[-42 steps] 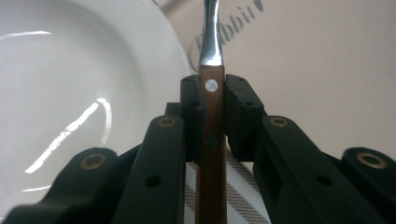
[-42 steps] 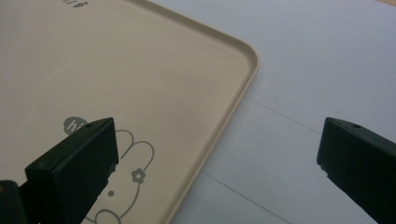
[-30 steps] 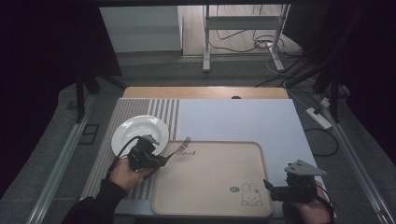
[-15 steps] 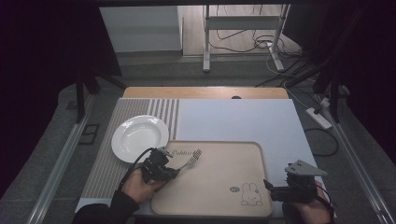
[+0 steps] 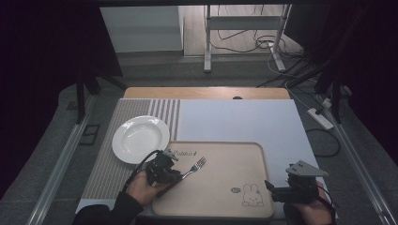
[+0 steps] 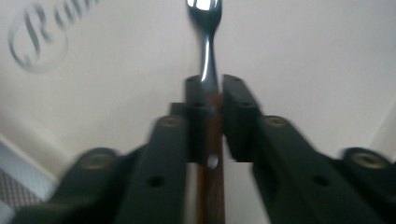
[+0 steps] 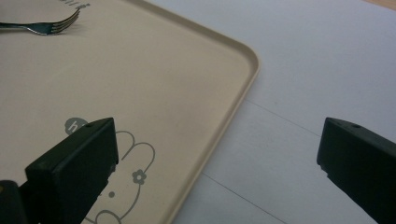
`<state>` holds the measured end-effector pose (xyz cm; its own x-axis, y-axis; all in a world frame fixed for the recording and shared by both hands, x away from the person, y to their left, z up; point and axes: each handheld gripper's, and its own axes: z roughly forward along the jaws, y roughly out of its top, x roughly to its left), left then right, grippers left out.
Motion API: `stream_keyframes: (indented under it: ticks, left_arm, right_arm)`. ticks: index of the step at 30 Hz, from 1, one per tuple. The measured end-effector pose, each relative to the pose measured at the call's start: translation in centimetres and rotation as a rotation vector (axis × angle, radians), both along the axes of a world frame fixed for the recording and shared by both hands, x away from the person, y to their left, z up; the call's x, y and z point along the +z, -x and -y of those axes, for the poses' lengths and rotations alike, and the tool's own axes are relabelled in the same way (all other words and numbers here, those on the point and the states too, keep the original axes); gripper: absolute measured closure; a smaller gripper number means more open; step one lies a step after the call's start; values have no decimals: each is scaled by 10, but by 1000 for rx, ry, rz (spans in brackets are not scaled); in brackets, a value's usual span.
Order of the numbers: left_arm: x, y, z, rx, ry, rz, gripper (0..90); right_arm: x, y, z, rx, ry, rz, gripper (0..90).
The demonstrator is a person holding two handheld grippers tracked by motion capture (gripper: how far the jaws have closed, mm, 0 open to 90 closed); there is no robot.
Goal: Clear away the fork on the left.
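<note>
On a beige plastic tray (image 5: 220, 187) at the table's near edge, L gripper (image 6: 212, 105), jaws just closed, clamps a wood-handled steel fork (image 6: 207, 60) over the tray's left edge; next, prob. a gentle set-down. R gripper (image 7: 217, 154) gapes empty.

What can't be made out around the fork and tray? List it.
- Fork: prongs cut off by the top edge, left gripper view; the handle's end runs off the bottom.
- Tray lettering: blurred, left gripper view; too small, high view.
- Fork handle: hidden behind the left gripper, high view.
</note>
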<state>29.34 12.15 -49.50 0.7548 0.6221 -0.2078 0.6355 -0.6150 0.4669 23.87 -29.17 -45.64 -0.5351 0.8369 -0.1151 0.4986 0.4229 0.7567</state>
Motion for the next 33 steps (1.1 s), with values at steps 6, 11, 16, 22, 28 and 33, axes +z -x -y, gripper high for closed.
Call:
stream_keyframes:
  ticks: [6,11,16,22,28,33]
  left_arm:
    - [-3,-8,22,-53,-6,-4,890]
    - [-13,-13,31,-68,-41,-17,890]
    - [-13,-17,23,-35,-47,-14,890]
    - [-16,-25,8,23,-60,-21,890]
    - [-16,-31,-7,73,-69,-24,890]
    - [-16,-34,-17,105,-68,-25,890]
  right_arm:
    - [0,0,0,0,1,-1,0]
    - [0,0,0,0,1,-1,0]
    - [0,0,0,1,0,-1,0]
    - [0,0,0,2,0,0,0]
    - [0,0,0,2,-1,1,0]
    - [0,0,0,3,-1,1,0]
